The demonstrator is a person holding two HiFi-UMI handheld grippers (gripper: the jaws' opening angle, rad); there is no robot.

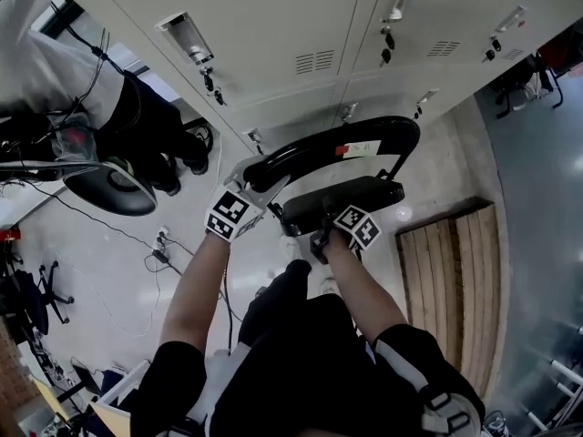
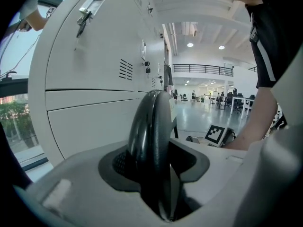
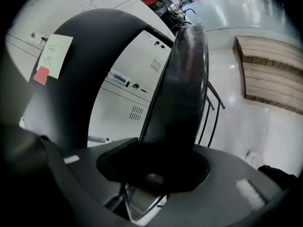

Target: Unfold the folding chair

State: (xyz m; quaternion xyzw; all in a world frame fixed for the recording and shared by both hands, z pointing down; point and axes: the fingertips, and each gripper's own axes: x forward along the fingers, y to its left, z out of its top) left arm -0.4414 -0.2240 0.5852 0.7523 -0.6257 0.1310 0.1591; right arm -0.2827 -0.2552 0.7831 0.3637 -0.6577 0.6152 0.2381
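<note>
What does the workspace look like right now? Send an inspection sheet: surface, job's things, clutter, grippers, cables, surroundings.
Surface: pale glossy floor, the only surface in view.
Job's things: black folding chair, its backrest and seat close together, not yet opened out; a paper note is stuck on the backrest.
Clutter: black office chair at the left edge.
Grippers: left gripper shut on the backrest's edge; right gripper shut on the seat's edge.
Cables: black cable lying across the floor at the left.
Surroundings: grey lockers behind the chair; wooden slatted platform at the right; another person standing at the left.
</note>
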